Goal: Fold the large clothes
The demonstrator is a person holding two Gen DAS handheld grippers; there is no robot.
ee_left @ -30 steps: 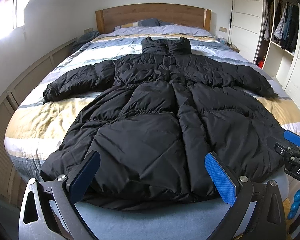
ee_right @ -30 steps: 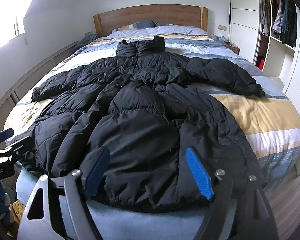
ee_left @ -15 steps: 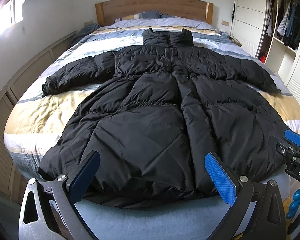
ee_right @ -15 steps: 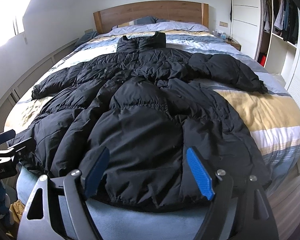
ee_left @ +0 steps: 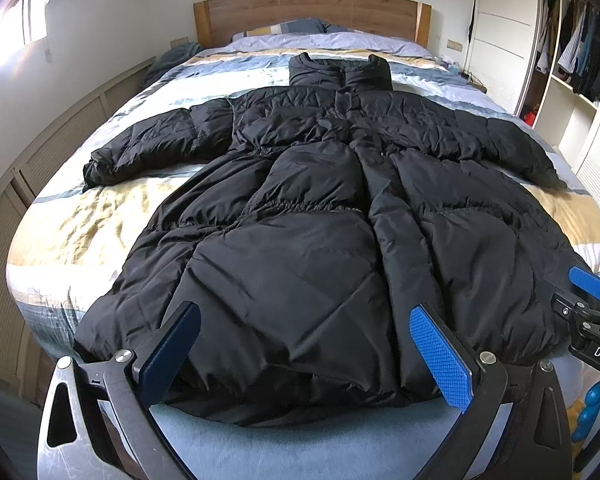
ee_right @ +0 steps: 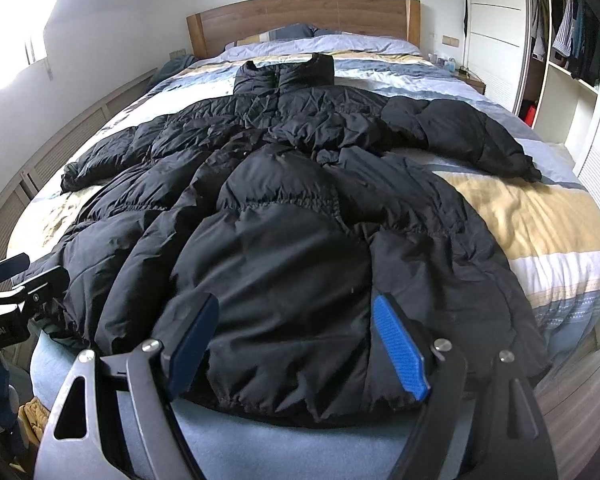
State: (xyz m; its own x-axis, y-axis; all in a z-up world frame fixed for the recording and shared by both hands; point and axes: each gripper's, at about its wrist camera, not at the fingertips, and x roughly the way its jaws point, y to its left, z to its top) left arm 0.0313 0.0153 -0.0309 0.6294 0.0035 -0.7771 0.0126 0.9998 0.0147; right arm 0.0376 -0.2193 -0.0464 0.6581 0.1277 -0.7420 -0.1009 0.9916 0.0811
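A long black puffer coat (ee_left: pixel 320 220) lies spread flat on the bed, collar toward the headboard, both sleeves stretched out to the sides; it also fills the right wrist view (ee_right: pixel 292 240). My left gripper (ee_left: pixel 304 356) is open and empty, hovering just above the coat's bottom hem left of its middle. My right gripper (ee_right: pixel 296 348) is open and empty above the hem on the right side. The right gripper's tip shows at the right edge of the left wrist view (ee_left: pixel 588 304). The left gripper's tip shows at the left edge of the right wrist view (ee_right: pixel 16 280).
The bed (ee_left: pixel 80 232) has a striped yellow, blue and white cover and a wooden headboard (ee_left: pixel 312 8). A panelled wall (ee_left: pixel 48 148) runs along the left. An open wardrobe (ee_left: pixel 572 60) with hanging clothes stands at the right, with a nightstand (ee_right: pixel 468 76) beside it.
Both grippers have moved slightly forward and higher over the hem, so the coat sits lower and larger in both views. The coat has not moved. The jaws stay open.
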